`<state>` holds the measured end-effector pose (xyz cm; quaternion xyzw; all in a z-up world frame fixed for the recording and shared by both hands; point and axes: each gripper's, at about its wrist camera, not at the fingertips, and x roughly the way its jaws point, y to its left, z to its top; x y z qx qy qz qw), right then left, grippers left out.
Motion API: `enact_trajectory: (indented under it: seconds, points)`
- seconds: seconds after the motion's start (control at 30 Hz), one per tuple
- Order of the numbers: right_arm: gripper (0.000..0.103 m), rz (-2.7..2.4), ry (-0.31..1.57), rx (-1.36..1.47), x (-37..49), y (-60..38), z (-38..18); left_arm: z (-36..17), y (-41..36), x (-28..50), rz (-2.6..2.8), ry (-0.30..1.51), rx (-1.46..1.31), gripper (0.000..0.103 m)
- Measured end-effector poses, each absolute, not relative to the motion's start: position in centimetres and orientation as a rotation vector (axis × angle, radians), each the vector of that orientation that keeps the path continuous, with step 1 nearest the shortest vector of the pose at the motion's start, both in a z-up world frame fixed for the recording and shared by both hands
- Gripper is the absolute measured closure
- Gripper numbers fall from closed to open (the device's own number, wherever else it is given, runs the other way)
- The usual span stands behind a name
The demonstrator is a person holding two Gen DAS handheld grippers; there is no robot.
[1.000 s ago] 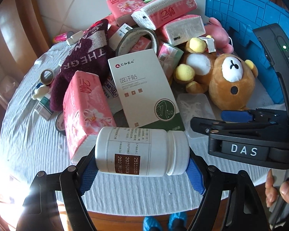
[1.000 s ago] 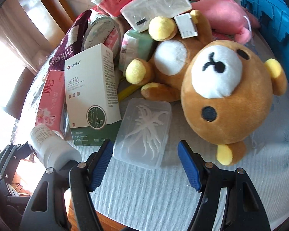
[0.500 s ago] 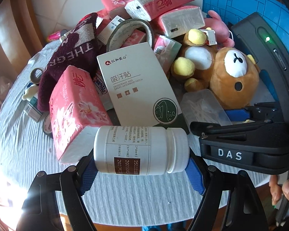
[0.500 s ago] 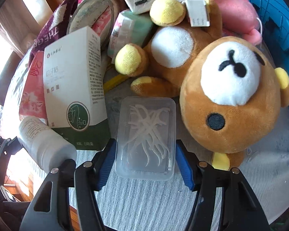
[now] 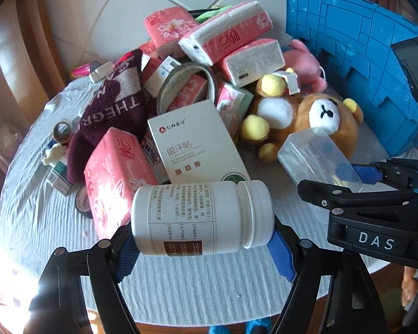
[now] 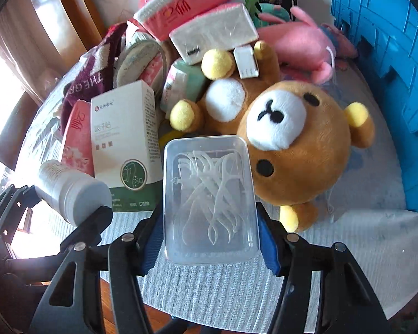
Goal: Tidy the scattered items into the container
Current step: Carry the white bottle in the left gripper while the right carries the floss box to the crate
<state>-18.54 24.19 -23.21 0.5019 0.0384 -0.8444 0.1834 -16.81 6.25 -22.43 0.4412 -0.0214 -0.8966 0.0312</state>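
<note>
**Both hands full, pile still on the desk**

So I've got one item in each hand right now. My left hand-held gripper (image 5: 202,247) is clamped on the white pill bottle (image 5: 200,217), lying sideways between the blue pads, cap to the right, up off the cloth. My right hand-held gripper (image 6: 210,236) is closed on the clear plastic box (image 6: 210,197) of floss picks, gripped by its long sides and lifted in front of the brown teddy bear (image 6: 289,139). In the left view that same box (image 5: 317,161) hangs tilted just ahead of the bear.

The blue container (image 5: 356,83) sits at the far right of the desk (image 5: 36,208), right beside the bear and a pink plush (image 6: 301,44).

Rest of the heap, counted as best I can: one white-and-green carton (image 5: 195,144) leaning near the middle, one big tape ring (image 5: 186,83) behind it, one small tape roll (image 5: 62,132) off to the left, one maroon knit piece (image 5: 111,111), and at least four pink tissue packs – one (image 5: 117,178) beside the carton, three (image 5: 225,33) stacked on top at the back. Smaller boxes under the pile I can't count.
</note>
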Motion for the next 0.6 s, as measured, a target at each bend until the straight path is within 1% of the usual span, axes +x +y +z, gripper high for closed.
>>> enact_trajectory:
  seconds: [0.13,0.3,0.43,0.6]
  points:
    - [0.044,-2.476,0.116,1.283,-16.6,24.3,-18.1,-18.6,6.0,-16.5,-2.822,-0.070,1.235,0.024]
    - [0.044,-2.611,0.133,1.124,-16.6,23.0,-12.1,-13.7,6.2,-16.5,-2.894,-0.080,1.089,0.024]
    - [0.044,-2.704,0.157,1.014,-15.1,24.7,-7.6,-9.3,7.6,-16.1,-2.982,-0.090,0.956,0.024]
    - [0.044,-2.789,0.171,0.895,-14.3,27.6,-3.1,-5.4,10.3,-16.6,-3.056,-0.089,0.856,0.024]
